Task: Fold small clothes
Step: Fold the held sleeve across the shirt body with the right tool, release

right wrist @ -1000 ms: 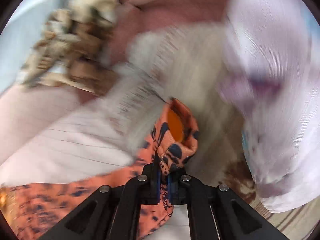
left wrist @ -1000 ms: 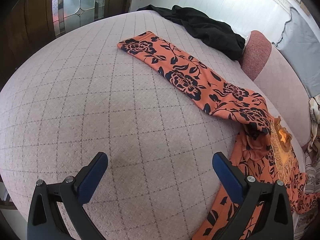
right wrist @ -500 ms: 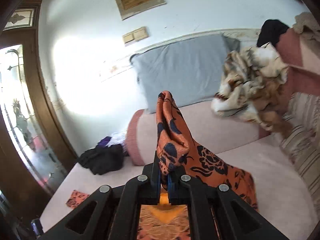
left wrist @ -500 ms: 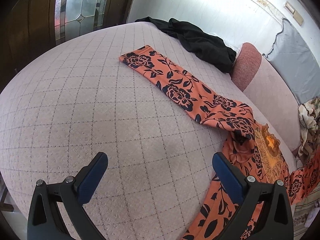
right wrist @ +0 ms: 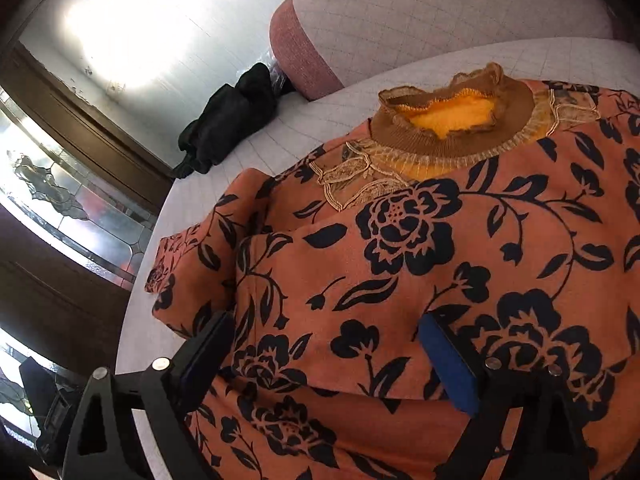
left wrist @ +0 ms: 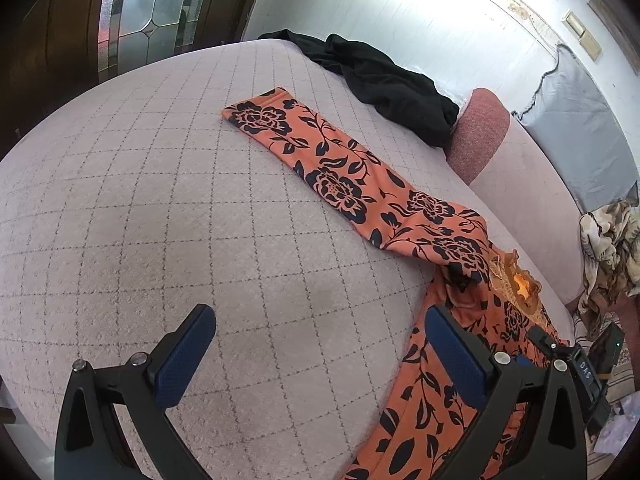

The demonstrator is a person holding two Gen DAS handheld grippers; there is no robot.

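orange floral top [right wrist: 420, 248] cut off at lower and right edges, far sleeve end behind its body

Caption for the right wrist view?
Right gripper opening above orange floral top on bed.

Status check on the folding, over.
Left gripper open, empty. Right gripper jaws opening over orange floral top, nothing pinched. One sleeve stretched across bed. Black garment lies clear.
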